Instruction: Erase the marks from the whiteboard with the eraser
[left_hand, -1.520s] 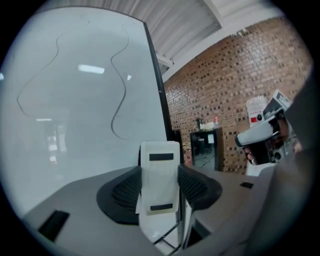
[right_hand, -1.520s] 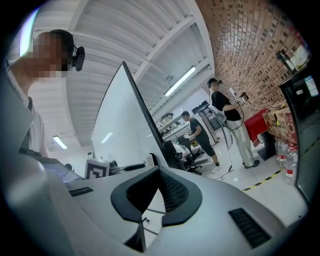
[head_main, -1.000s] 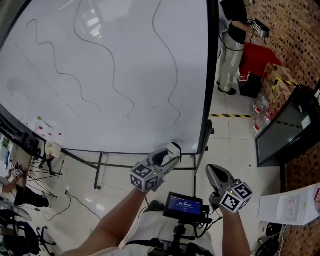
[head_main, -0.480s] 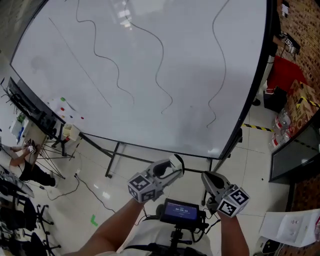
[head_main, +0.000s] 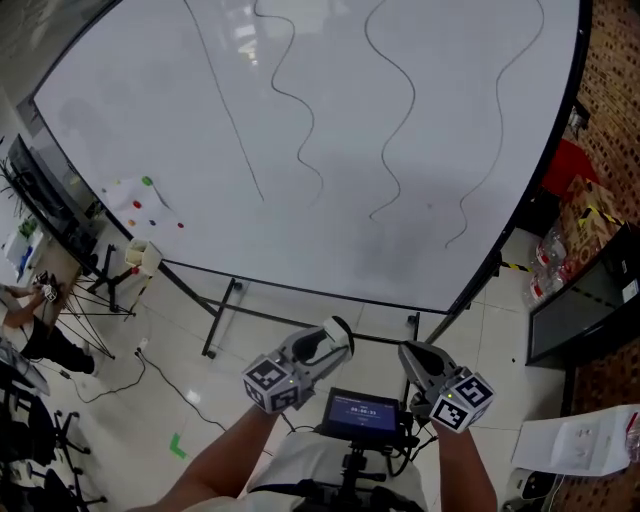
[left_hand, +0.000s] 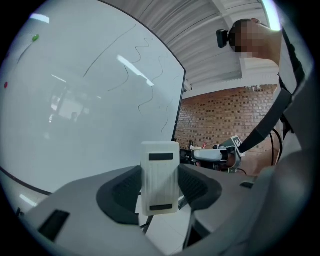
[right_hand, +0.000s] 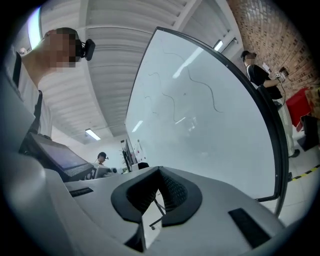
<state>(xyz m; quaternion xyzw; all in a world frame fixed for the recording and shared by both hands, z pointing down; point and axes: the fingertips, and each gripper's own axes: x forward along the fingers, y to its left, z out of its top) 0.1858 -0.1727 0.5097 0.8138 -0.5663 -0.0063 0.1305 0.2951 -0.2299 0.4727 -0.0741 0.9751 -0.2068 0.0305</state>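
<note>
The whiteboard (head_main: 330, 150) stands on a black frame on a tiled floor (head_main: 150, 400), tilted across the head view; several thin wavy marks (head_main: 400, 110) and one straighter line run down its upper half, and its lower half is bare; a few small coloured dots (head_main: 147, 182) sit near its lower left corner. Below the whiteboard's bottom edge and well apart from it, the left gripper (head_main: 325, 343) pinches the eraser (left_hand: 159, 176), a pale ribbed block with a dark bar at each end, held upright between the two dark pads (left_hand: 122, 192); the eraser is not touching the whiteboard. Just right of it, also below the whiteboard, the right gripper (head_main: 412, 355) is pressed together, its pads meeting at the tips with nothing between them. A small lit screen (head_main: 362, 410) sits between the two grippers, further from the whiteboard; a brick wall (head_main: 610, 120) stands past the whiteboard's right edge, and a person (right_hand: 260, 75) stands there beside it.
</note>
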